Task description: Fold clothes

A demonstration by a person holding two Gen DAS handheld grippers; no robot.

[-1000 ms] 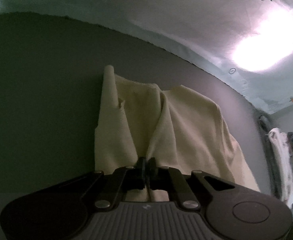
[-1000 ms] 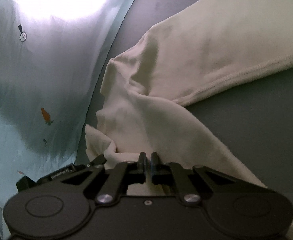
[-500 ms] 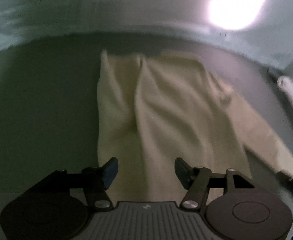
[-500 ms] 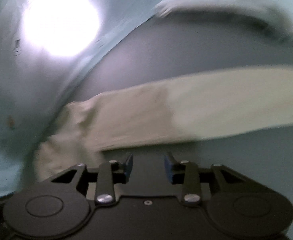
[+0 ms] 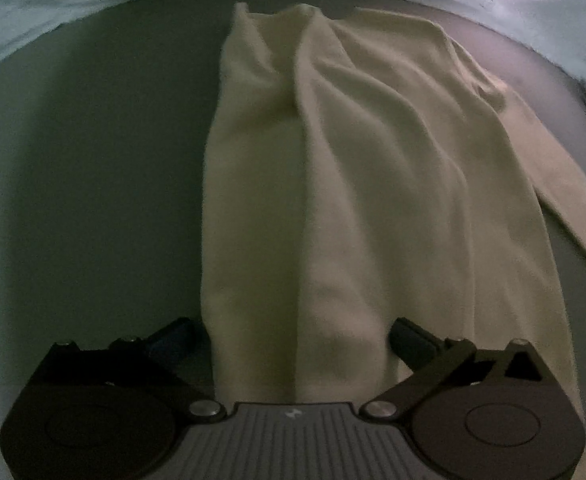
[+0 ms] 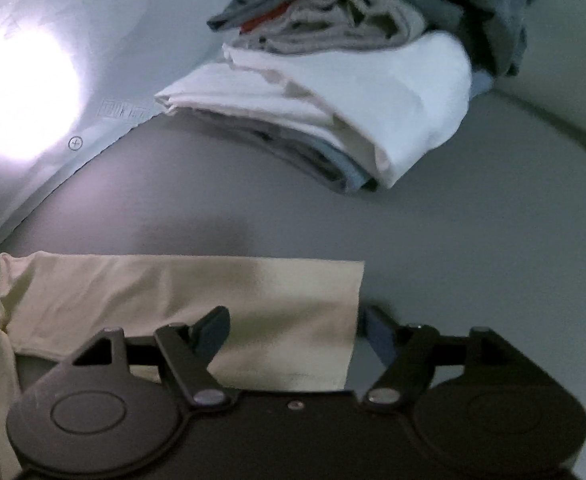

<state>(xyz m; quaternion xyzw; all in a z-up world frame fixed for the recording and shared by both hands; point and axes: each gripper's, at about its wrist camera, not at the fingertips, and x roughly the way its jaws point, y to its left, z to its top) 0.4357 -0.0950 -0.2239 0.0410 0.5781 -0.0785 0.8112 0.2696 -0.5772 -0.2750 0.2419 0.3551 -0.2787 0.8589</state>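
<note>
A cream long-sleeved garment [image 5: 353, 168] lies on the grey surface, its left side folded over its body, with creases down the middle. My left gripper [image 5: 293, 338] hovers over its near edge, jaws still opening wide; cloth lies between the fingers but the pads do not press on it. In the right wrist view the garment's sleeve [image 6: 197, 300] stretches flat to the right and ends in a straight cuff. My right gripper [image 6: 297, 334] is over that cuff end with its jaws opening, one finger over the sleeve, the other beyond the cuff.
A stack of folded clothes [image 6: 353, 92], white, beige, grey and blue, sits on the grey surface [image 6: 473, 248] beyond the sleeve. A pale sheet with carrot prints [image 6: 105, 40] borders the surface, with a bright glare on it. The same sheet [image 5: 53, 12] rims the left wrist view.
Both grippers were shut on the cream cloth and have let go, opening wide. The left drew back along the garment; the right swung over to the sleeve's cuff, and the folded stack came into view.
</note>
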